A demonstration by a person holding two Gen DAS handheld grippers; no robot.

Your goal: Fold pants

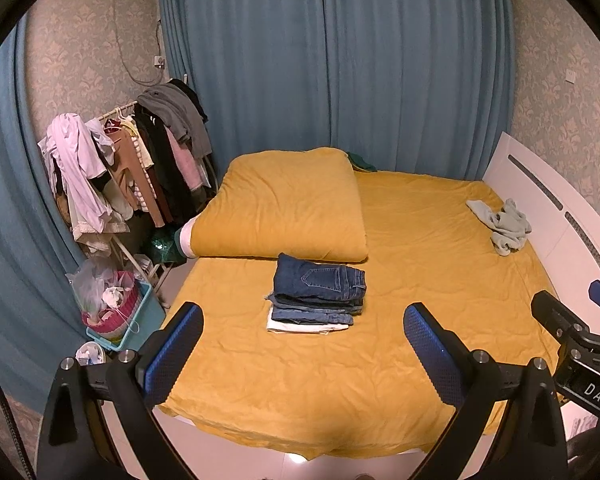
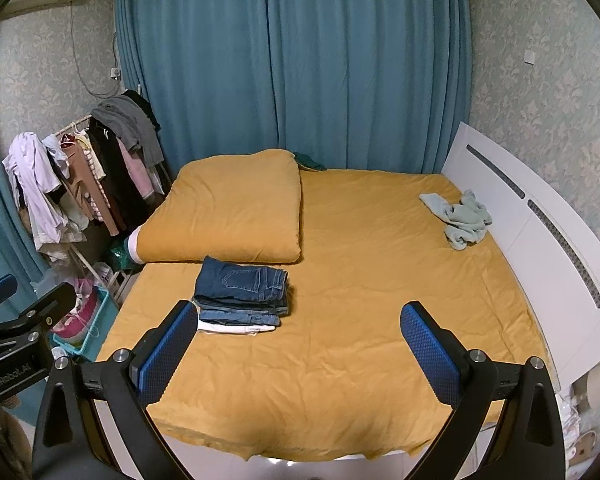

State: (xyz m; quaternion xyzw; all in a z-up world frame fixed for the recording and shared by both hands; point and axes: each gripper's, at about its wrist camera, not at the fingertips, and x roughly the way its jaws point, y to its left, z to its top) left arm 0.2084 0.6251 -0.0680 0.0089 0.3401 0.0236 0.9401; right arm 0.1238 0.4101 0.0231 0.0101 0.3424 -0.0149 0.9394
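Presently, the left gripper (image 1: 303, 322) stands with its blue-padded fingers (image 1: 174, 350) spread wide, holding nothing, at the bottom of the left wrist frame above the near edge of the bed. The right gripper (image 2: 299, 320) is likewise spread and unloaded at the bottom of its own frame. The yellow bedsheet (image 1: 340, 380) lies bare and wrinkled between each pair of fingers.

The stack of folded pants (image 1: 316, 294) sits beyond the fingertips, well apart from both tools: central in the left wrist frame, left of centre (image 2: 242, 296) in the right wrist frame, just past that gripper's left finger. Dark blue jeans lie on top, lighter denim beneath, a white garment at the base.

Directly behind the stack lies a folded yellow duvet (image 1: 284, 204). A crumpled pale green garment (image 1: 500, 226) lies at right near the white headboard (image 2: 532, 216). Blue curtains (image 1: 332, 60) close the background.

The left wrist view alone shows the full laundry basket (image 1: 120, 320) at lower left below the clothes rack (image 1: 132, 160); the right wrist view shows more headboard.
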